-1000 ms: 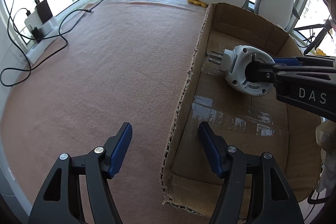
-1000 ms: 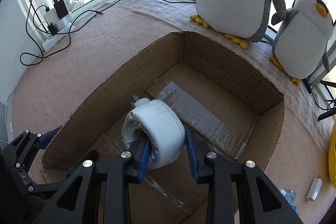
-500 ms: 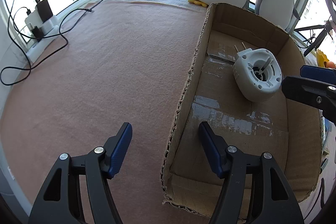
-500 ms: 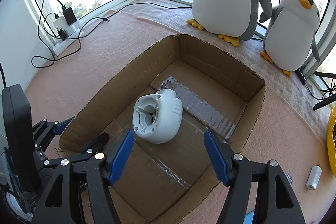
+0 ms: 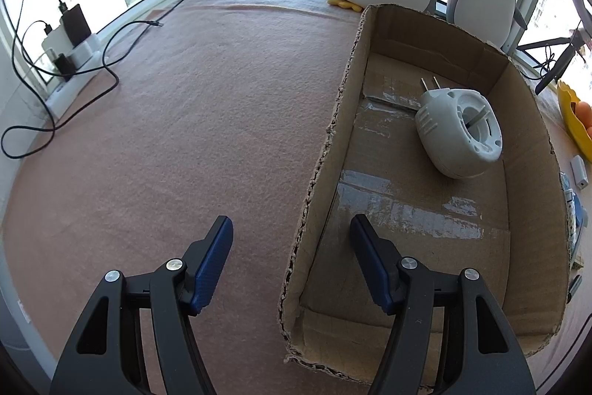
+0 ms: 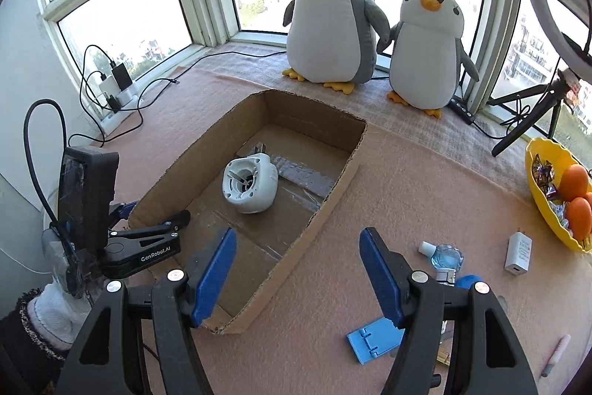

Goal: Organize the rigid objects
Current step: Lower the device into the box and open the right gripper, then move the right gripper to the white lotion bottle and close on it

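The white plug-in device (image 6: pixel 250 187) lies on its side in the cardboard box (image 6: pixel 333 189), ahead of the right claw (image 6: pixel 296 274), which stands wide apart and empty, presumably free for the clutter beside it: a white charger (image 6: pixel 518 253) and a small bottle (image 6: pixel 444 256). The left claw (image 5: pixel 290 263) straddles the box's near wall, fingers spread, gripping nothing, perhaps steadying the box. Blue items under the right claw are partly hidden.

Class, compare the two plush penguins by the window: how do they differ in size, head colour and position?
The left penguin is clearly taller and bulkier than the right penguin. The left one's cap looks dark brown; the right one's is nearer black. The left one sits behind the box; the right one sits off to its right. Both stand upright, facing inward, with orange beaks and feet.
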`<state>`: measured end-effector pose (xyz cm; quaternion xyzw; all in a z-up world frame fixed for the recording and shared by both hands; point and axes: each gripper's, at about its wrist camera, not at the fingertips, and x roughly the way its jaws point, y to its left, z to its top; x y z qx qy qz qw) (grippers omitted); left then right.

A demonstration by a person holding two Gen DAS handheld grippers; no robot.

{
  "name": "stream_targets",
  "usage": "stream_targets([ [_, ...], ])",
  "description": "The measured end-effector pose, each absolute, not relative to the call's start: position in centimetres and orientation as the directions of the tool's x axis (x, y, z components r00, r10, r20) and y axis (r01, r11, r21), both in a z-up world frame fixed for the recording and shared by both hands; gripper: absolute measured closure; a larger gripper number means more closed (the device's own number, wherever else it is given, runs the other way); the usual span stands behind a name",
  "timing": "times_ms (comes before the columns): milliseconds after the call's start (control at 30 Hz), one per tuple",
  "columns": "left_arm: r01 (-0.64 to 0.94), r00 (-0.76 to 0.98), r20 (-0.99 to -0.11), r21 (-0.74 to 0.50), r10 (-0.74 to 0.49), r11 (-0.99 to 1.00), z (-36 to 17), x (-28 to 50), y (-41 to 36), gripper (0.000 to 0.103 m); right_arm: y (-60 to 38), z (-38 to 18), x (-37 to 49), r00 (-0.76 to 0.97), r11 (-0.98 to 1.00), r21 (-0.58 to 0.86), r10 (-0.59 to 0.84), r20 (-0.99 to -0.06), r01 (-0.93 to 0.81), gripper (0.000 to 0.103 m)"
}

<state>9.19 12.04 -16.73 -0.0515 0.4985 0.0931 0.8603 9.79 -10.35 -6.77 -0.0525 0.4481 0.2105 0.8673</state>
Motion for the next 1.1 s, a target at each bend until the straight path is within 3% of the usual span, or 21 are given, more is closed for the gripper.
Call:
stream_targets([
  [467,-0.204,0.488,-0.864,0.023,0.122,0.979,-16.6,9.2,11.8,0.037,-26.7,-7.4,6.4,0.562,0.976,0.198,0.217,-0.798,-0.095,0.038],
  [867,-0.203,0.489,-0.863,0.031,0.129,0.979,-16.6,9.2,11.7,0.037,-40.6,-9.8,4.8,0.554,0.965,0.139,-0.007,-0.833,0.222,0.037],
  [1100,-0.203,0.488,-0.863,0.032,0.129,0.979,-16.6,9.2,11.7,0.037,-44.9,-10.5,5.1,0.552,0.955,0.112,-0.062,-0.831,0.276,0.037],
])
